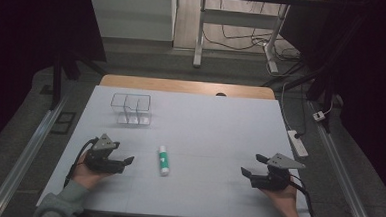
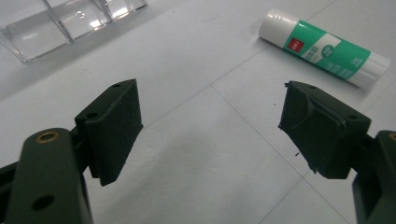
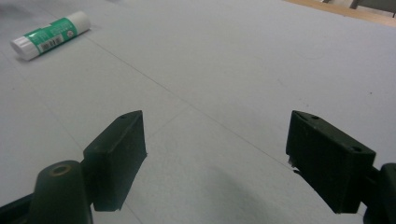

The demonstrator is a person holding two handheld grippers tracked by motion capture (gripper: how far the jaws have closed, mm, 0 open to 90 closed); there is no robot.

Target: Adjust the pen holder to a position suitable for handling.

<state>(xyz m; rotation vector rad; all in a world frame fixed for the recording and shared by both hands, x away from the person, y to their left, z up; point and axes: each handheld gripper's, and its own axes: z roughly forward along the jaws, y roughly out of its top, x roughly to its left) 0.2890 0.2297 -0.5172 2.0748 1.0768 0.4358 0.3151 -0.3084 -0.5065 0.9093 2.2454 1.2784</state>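
A white and green glue stick [image 1: 163,160] lies flat on the white table sheet [image 1: 205,124], near the middle front. In the left gripper view the glue stick [image 2: 323,46] lies beyond the right jaw, apart from it. My left gripper [image 1: 126,161] rests low at the front left, open and empty, its jaws pointing right toward the stick. The left gripper [image 2: 210,126] has bare sheet between its jaws. At the front right my right gripper [image 1: 252,164] stands open with nothing in it. The right gripper [image 3: 215,149] faces bare sheet, the glue stick [image 3: 49,35] far off at upper left.
A clear plastic organiser [image 1: 131,108] with several compartments stands at the back left of the sheet; its corner [image 2: 70,21] is near in the left gripper view. A wooden table edge [image 1: 187,85] runs behind the sheet. A power strip [image 1: 298,143] lies on the floor to the right.
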